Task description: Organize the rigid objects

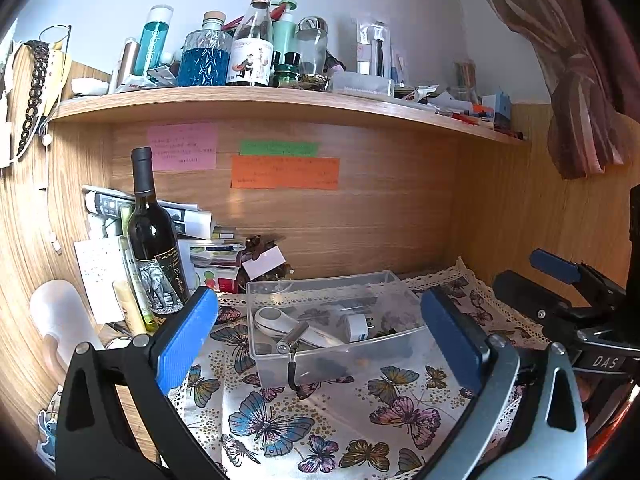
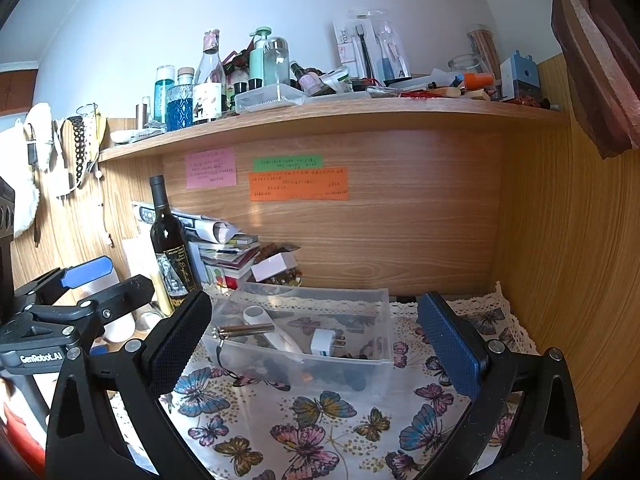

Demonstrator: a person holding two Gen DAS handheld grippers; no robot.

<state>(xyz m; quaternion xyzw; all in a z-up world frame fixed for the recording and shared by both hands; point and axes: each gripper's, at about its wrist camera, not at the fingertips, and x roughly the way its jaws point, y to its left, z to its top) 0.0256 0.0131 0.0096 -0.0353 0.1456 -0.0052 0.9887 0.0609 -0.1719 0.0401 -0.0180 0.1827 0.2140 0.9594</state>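
Note:
A clear plastic bin (image 1: 384, 344) (image 2: 376, 376) stands on the butterfly cloth (image 1: 280, 432) (image 2: 328, 436) in a wooden desk nook. Inside lie a white handheld device (image 1: 276, 322) (image 2: 272, 330), a white plug adapter (image 1: 356, 328) (image 2: 325, 342) and dark items at the bottom. A metal cylinder with a black strap (image 1: 294, 340) (image 2: 240, 331) rests across the bin's near rim. My left gripper (image 1: 320, 344) is open and empty, just before the bin. My right gripper (image 2: 316, 350) is open and empty, also facing the bin.
A dark wine bottle (image 1: 154, 240) (image 2: 170, 248) stands at the left beside stacked papers and books (image 2: 224, 252). A crowded shelf (image 1: 256, 100) (image 2: 328, 110) of bottles hangs overhead. Wooden walls close the back and right. The other gripper shows at each view's edge.

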